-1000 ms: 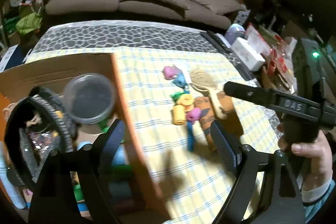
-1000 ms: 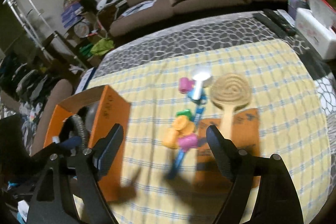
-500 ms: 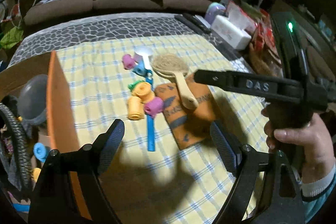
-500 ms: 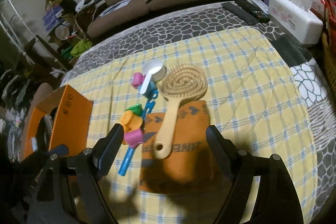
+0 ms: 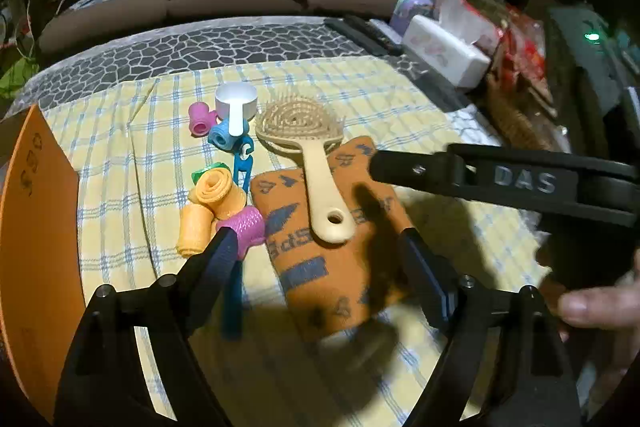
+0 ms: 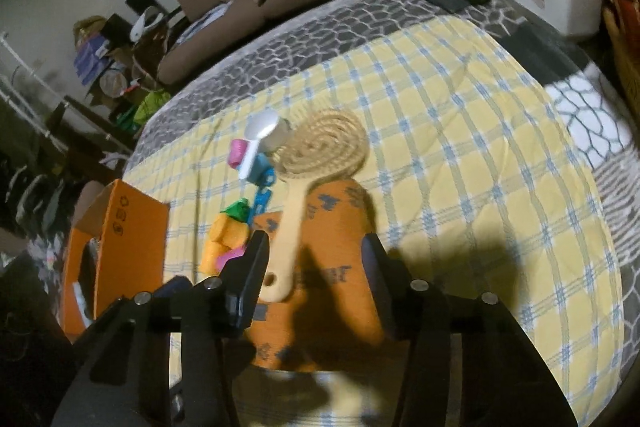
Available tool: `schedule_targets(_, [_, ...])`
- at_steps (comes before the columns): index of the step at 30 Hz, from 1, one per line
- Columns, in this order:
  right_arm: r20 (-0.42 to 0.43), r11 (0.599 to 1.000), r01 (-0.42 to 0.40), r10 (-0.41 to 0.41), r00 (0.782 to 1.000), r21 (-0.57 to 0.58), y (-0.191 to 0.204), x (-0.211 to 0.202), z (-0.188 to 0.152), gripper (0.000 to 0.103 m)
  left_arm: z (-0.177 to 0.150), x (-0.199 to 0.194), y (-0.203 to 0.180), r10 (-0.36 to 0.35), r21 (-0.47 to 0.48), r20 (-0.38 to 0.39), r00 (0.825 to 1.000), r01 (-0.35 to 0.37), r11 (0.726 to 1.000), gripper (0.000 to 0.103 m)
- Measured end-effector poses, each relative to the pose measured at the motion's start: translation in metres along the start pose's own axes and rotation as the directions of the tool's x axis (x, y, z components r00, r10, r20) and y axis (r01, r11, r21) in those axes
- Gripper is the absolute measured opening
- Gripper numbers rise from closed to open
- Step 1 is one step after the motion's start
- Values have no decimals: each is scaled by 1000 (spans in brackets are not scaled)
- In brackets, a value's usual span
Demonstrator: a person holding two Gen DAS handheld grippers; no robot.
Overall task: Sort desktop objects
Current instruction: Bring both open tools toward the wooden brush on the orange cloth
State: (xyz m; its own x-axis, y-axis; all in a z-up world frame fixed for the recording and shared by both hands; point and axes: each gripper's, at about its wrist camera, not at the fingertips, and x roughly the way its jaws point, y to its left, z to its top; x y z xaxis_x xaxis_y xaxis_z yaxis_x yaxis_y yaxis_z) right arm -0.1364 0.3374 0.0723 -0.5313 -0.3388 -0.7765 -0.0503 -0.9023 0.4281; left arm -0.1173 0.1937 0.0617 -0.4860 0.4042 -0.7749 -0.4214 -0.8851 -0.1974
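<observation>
The right gripper (image 6: 314, 269), jaws closing on nothing yet, nears a light, rigid hairbrush (image 6: 308, 183) lying across an orange cloth (image 6: 332, 267), best pinched at its handle, while the left gripper (image 5: 316, 261) stays spread.

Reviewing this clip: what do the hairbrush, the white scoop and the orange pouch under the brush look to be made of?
Hairbrush: matte beige, probably plastic; smooth moulded handle with a hanging hole, spiral head with bristles of the same colour.
White scoop: likely plastic; smooth, slightly glossy, thin-walled cup.
Orange pouch: seems soft fabric or knit; rounded edges, blue printed or woven marks, no shine.
</observation>
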Motion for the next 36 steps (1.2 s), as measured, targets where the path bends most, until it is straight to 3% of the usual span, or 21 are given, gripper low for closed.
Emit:
schedule_targets(5, [-14,999,-13,13,1000,49,-15,2,-1,50,10,22,-6,53,48,-13,999,-52,997,68])
schedule_targets(14, [5,994,-55,55,998,93,-24,-4,4,50,22,55,-18,61,125,-54,997,-54,991,58])
schedule_targets(20, [-17,992,-42,44,999,115,-31,3,4,50,25,55,-20,13,123,-60,998,-5,992,27])
schedule_targets(29, [13,987,-91,90,996,129,-28,-5,5,50,32,31,10,-138,-65,-41,990,135,989,21])
schedule_targets(33, [20,963,-191,191,981,192,-29,-3,5,50,32,20,22,-183,-144,-24,983,178,973,20])
schedule_targets(35, [19,943,-242,244,970,228,-30,-1,3,50,33,15,28,-204,-186,-7,979,199,962,10])
schedule_targets(36, [19,928,-277,282,959,250,-30,1,2,50,33,13,30,-224,-207,1,975,220,953,10])
